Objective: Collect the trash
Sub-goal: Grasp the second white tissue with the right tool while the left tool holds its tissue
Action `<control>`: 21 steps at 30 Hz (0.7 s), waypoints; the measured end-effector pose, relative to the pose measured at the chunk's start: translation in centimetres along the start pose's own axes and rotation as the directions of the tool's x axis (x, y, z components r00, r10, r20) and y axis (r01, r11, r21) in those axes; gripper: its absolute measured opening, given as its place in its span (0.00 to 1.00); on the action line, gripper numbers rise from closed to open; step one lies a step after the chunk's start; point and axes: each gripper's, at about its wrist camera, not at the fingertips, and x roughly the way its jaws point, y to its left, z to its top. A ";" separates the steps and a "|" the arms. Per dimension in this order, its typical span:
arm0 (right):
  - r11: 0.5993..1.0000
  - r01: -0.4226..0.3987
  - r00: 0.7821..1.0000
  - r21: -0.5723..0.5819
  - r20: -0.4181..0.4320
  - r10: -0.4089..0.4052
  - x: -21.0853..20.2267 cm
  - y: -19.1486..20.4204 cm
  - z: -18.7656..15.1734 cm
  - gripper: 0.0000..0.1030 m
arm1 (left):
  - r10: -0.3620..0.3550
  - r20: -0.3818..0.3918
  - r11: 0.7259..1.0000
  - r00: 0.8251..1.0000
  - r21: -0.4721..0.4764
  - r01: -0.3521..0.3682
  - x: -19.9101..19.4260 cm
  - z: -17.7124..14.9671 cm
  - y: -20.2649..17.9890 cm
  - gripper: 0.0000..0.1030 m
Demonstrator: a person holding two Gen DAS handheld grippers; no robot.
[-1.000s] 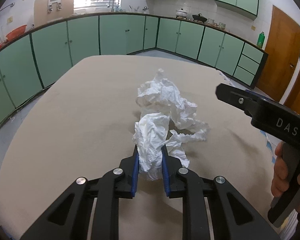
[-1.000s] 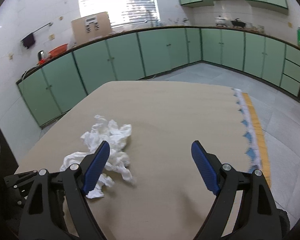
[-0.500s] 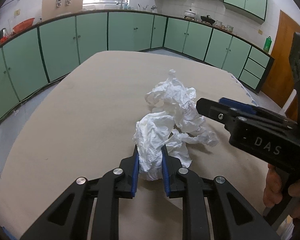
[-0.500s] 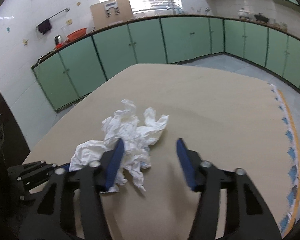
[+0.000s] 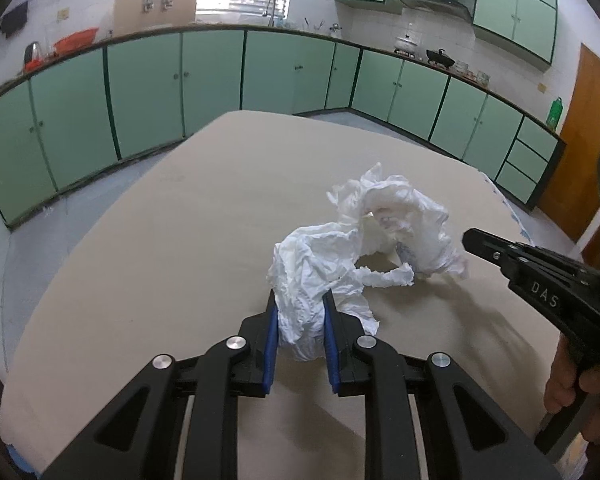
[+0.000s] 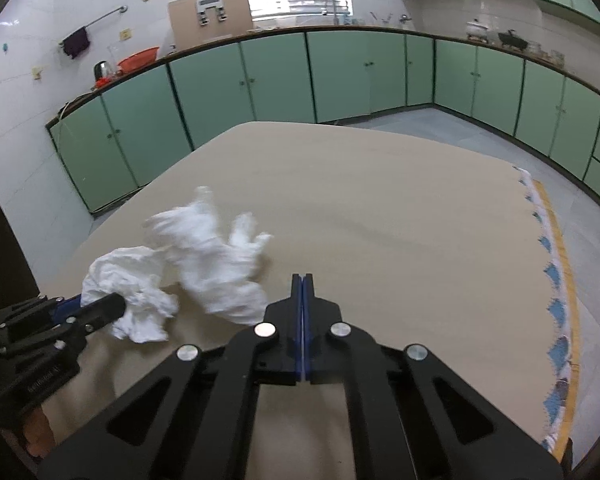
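My left gripper [image 5: 300, 312] is shut on a crumpled white tissue [image 5: 308, 280] low over the beige table [image 5: 180, 248]. A second crumpled white tissue [image 5: 404, 220] lies just beyond it to the right, blurred in the right wrist view [image 6: 216, 260]. My right gripper [image 6: 302, 284] is shut with its blue pads pressed together and nothing between them, right of that tissue. It shows at the right in the left wrist view [image 5: 476, 240]. The held tissue [image 6: 128, 280] and left gripper [image 6: 100, 308] show at the left in the right wrist view.
Green kitchen cabinets [image 5: 220, 80] run around the room behind the table. A patterned strip [image 6: 556, 280] lines the table's right edge. A brown door [image 5: 588, 140] stands at the far right.
My right gripper has closed fully from wide open without taking hold of anything. The second tissue has shifted and blurs. The left gripper keeps hold of its tissue.
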 end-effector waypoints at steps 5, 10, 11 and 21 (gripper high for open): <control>0.999 -0.045 0.999 0.022 0.027 0.044 -0.4 0.0 0.3 0.08 | 0.004 -0.004 1.000 1.000 0.006 -0.004 0.0 -0.4 -0.2 0.19; 0.994 -0.113 0.993 0.004 0.038 0.113 -0.4 1.6 0.5 0.36 | 0.004 0.000 1.000 1.000 0.014 -0.004 0.0 0.0 -0.3 0.19; 0.992 -0.122 0.992 -0.001 0.038 0.122 -0.4 1.8 0.5 0.37 | 0.002 -0.002 1.000 1.000 0.013 -0.002 0.1 0.0 -0.2 0.19; 0.988 -0.151 0.988 -0.029 0.014 0.152 -0.2 2.6 0.8 0.39 | -0.002 -0.009 1.000 1.000 0.011 0.002 0.2 -0.2 -0.3 0.19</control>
